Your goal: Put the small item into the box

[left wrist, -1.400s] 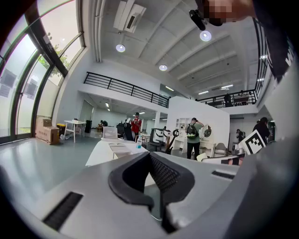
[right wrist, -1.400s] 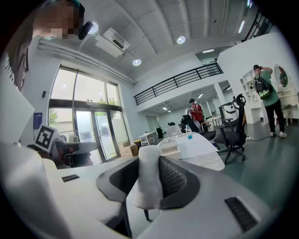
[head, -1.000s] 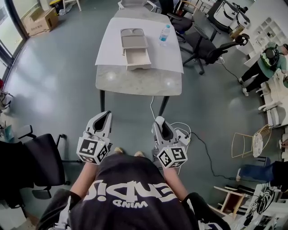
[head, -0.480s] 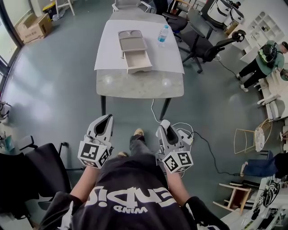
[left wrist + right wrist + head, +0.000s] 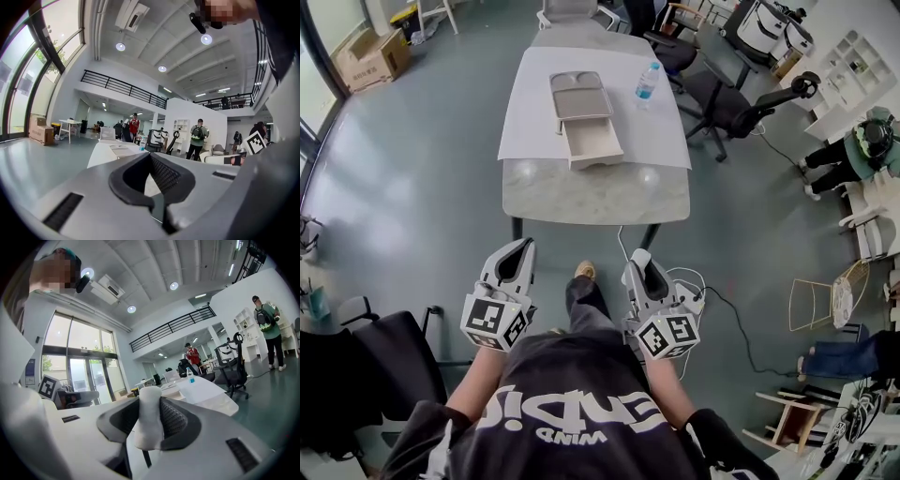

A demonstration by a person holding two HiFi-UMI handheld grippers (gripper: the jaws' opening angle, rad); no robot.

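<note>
Ahead of me stands a white-topped table [image 5: 534,103]. On it lies a pale wooden box [image 5: 592,142], open at the top, with its flat lid [image 5: 578,95] just behind it. My right gripper [image 5: 639,267] is held level in front of my body, short of the table, and is shut on a small white item [image 5: 149,420] that stands up between the pads. My left gripper [image 5: 518,255] is beside it at the same height. Its jaws meet at the tips [image 5: 150,157] with nothing between them. The table [image 5: 105,152] shows far off beyond the left gripper's jaws.
A water bottle [image 5: 647,80] stands on the table right of the lid. Office chairs [image 5: 722,98] crowd the table's far right side. A black chair [image 5: 384,347] is at my left. A cable and power strip [image 5: 686,281] lie on the floor by my right foot. A person [image 5: 862,141] stands far right.
I have stepped towards the table, and it now sits slightly nearer in the head view. Both grippers came forward with me, and their grips look unchanged.
</note>
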